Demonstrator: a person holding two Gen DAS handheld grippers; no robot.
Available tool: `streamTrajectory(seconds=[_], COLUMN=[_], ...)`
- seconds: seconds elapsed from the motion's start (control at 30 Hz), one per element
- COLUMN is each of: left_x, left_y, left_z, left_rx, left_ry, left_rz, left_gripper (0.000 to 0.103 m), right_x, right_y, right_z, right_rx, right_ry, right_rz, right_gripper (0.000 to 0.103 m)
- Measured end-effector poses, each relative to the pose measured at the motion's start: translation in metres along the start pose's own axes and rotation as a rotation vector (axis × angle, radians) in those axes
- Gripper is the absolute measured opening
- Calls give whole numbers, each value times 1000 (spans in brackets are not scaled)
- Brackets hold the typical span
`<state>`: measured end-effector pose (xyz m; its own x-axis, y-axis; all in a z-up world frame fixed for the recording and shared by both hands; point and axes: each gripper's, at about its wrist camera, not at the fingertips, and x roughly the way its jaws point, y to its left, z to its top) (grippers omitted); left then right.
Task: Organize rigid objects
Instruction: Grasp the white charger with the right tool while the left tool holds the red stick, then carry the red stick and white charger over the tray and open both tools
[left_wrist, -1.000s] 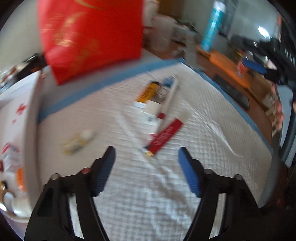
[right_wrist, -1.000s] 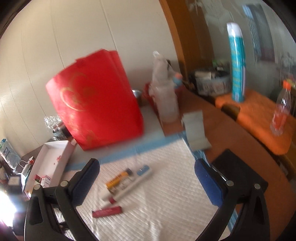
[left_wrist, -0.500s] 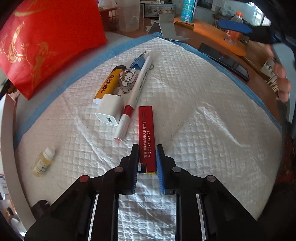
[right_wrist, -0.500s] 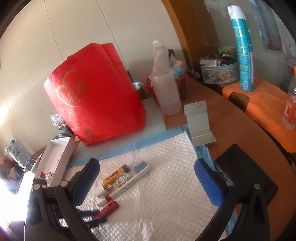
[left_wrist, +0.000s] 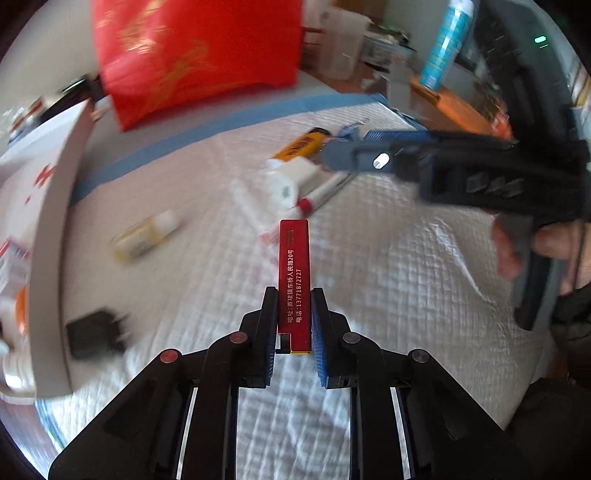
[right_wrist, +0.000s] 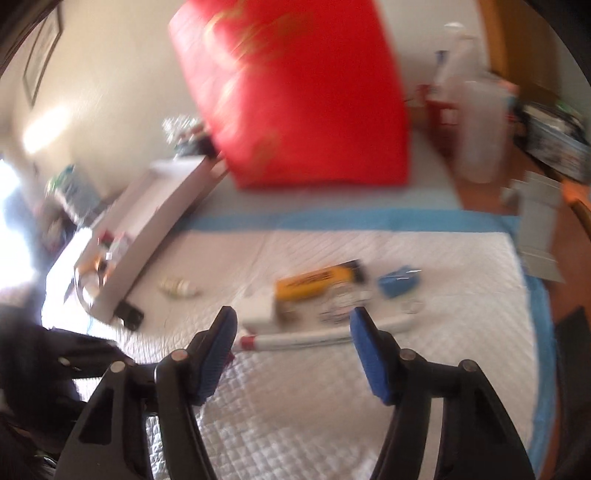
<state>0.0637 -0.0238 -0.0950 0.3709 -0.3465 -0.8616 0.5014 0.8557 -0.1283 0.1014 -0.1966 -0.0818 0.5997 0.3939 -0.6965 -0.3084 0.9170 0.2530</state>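
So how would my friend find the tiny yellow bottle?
Start at the white quilted mat and look toward the white box along its edge. The tiny yellow bottle lies on its side on the mat near that box, alone. Unlike the yellow tube in the cluster, it is pale with a white cap.

**Camera arrangement**

The left wrist view is taken low over the white quilted pad (left_wrist: 388, 280), facing the red bag (left_wrist: 195, 55). The right wrist view is taken from nearer the pad's front, facing the same bag (right_wrist: 303, 96). The white box (left_wrist: 55, 192), yellow tube (right_wrist: 314, 284) and marker (right_wrist: 314, 338) are shared.
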Motion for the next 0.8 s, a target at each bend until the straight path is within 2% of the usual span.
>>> streamTrajectory(seconds=[0.3, 0.33, 0.37, 0.4, 0.43, 0.47, 0.6, 0.8], left_x=[-36, -40, -45, -50, -55, -61, -89, -131], left_y=[25, 27, 29, 30, 31, 32, 39, 51], left_z=[-25, -27, -27, -27, -26, -25, -21, -8], left_rx=[-134, -141, -148, -154, -158, -162, -173, -187], left_ry=[-62, -71, -83, -97, -109, -127, -203, -313], left_rz=[54, 61, 70, 80, 86, 94, 140, 212], left_gripper=[16, 16, 16, 17, 16, 16, 16, 17], right_x=[52, 56, 58, 58, 57, 55, 25, -49], right_y=[27, 29, 32, 35, 37, 36, 38, 58], right_z=[-1, -1, -1, -1, 0, 1, 6, 27], right_rx=[-98, -108, -122, -144, -158, -139, -85, -68], right_ry=[107, 115, 113, 111, 108, 105, 23, -182], right_rz=[-91, -94, -102, -125, -133, -106, -46, 34], right_gripper=[64, 62, 48, 43, 43, 43, 43, 43])
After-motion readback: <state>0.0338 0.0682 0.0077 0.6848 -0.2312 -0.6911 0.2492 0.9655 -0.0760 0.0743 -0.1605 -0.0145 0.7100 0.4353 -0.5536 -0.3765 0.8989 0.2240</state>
